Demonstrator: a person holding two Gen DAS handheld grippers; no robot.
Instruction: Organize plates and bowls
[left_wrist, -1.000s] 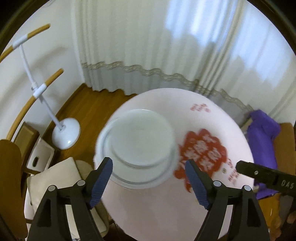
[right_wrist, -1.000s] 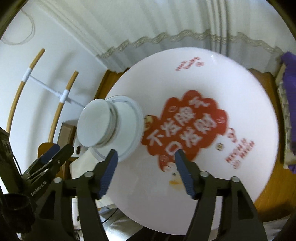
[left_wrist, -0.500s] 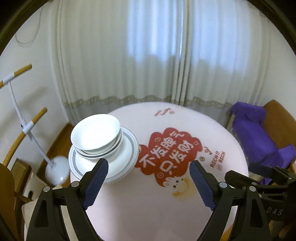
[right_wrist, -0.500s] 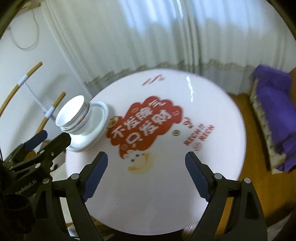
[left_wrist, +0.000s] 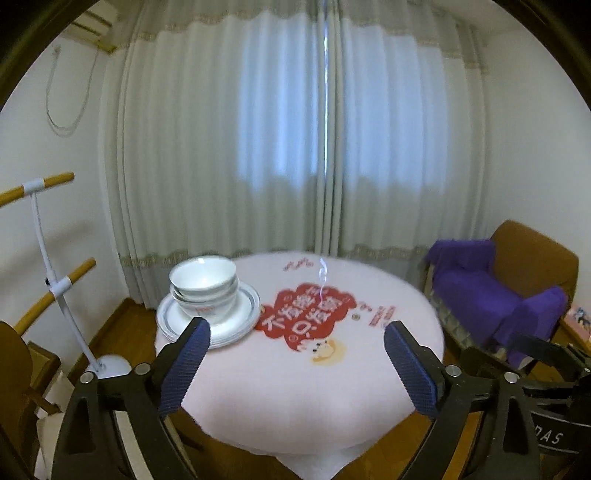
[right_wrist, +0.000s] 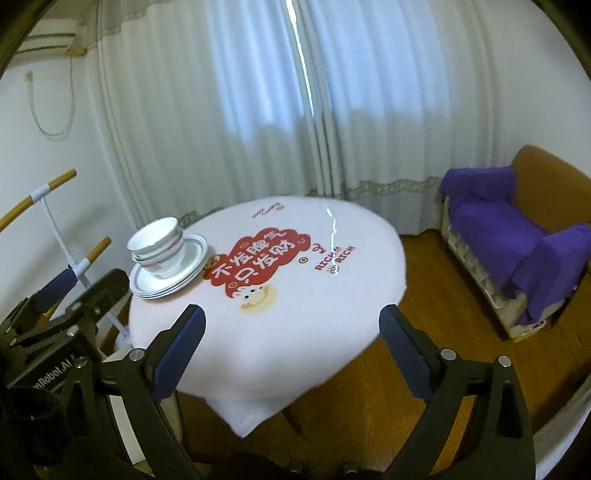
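White bowls (left_wrist: 204, 286) are nested in a stack on a stack of white plates (left_wrist: 242, 321) with grey rims, at the left side of the round table (left_wrist: 295, 387). The same bowls (right_wrist: 158, 245) and plates (right_wrist: 192, 254) show in the right wrist view. My left gripper (left_wrist: 297, 365) is open and empty, held back from the table's near edge. My right gripper (right_wrist: 291, 350) is open and empty, also held back from the table. Neither touches the dishes.
The table has a pink cloth with a red printed motif (left_wrist: 308, 314). A white floor stand with wooden bars (left_wrist: 55, 288) is at the left. An armchair with a purple throw (left_wrist: 495, 295) is at the right. Curtains (left_wrist: 295, 147) hang behind.
Both grippers have pulled back and up from close over the dishes, so the whole table and room now show. The bowls and plates stay stacked at the left.
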